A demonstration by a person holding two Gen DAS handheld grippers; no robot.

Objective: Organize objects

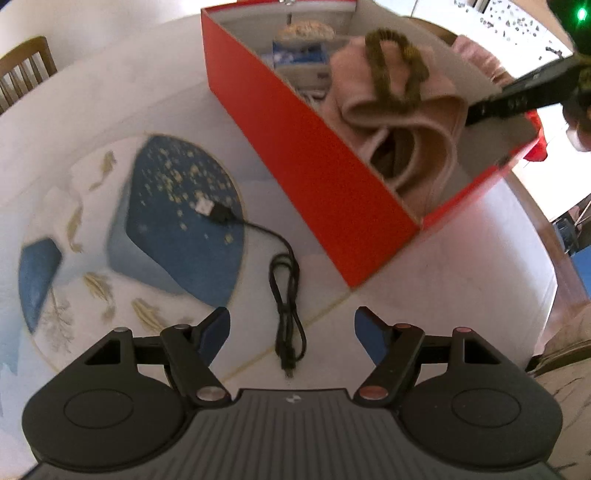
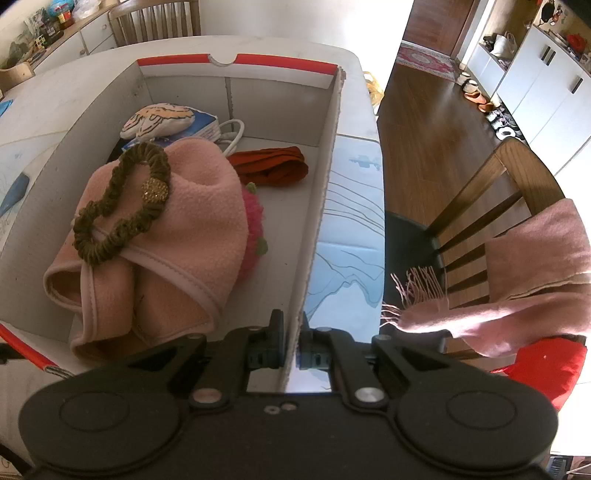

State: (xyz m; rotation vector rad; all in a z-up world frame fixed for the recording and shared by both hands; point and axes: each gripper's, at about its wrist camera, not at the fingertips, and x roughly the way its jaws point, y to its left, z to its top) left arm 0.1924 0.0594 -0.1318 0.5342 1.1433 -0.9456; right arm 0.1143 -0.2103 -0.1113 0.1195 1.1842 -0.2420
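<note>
A red cardboard box [image 1: 310, 155] stands open on the white table. Inside lie a pink fleece cloth [image 2: 199, 221], an olive hair scrunchie [image 2: 122, 206] on top of it, a red cloth [image 2: 273, 166], a small cushion [image 2: 159, 118] and a white cable [image 2: 232, 133]. A black USB cable [image 1: 284, 280] lies on the table in front of the box. My left gripper [image 1: 291, 328] is open, just above the cable's near end. My right gripper [image 2: 293, 332] is shut on the box's right wall [image 2: 325, 184]; it also shows in the left wrist view [image 1: 476, 109].
A round blue and white placemat [image 1: 129, 236] lies left of the cable. A wooden chair [image 2: 491, 206] with a pink scarf [image 2: 517, 280] stands right of the table, past its edge. Another chair [image 2: 155, 18] is at the far side.
</note>
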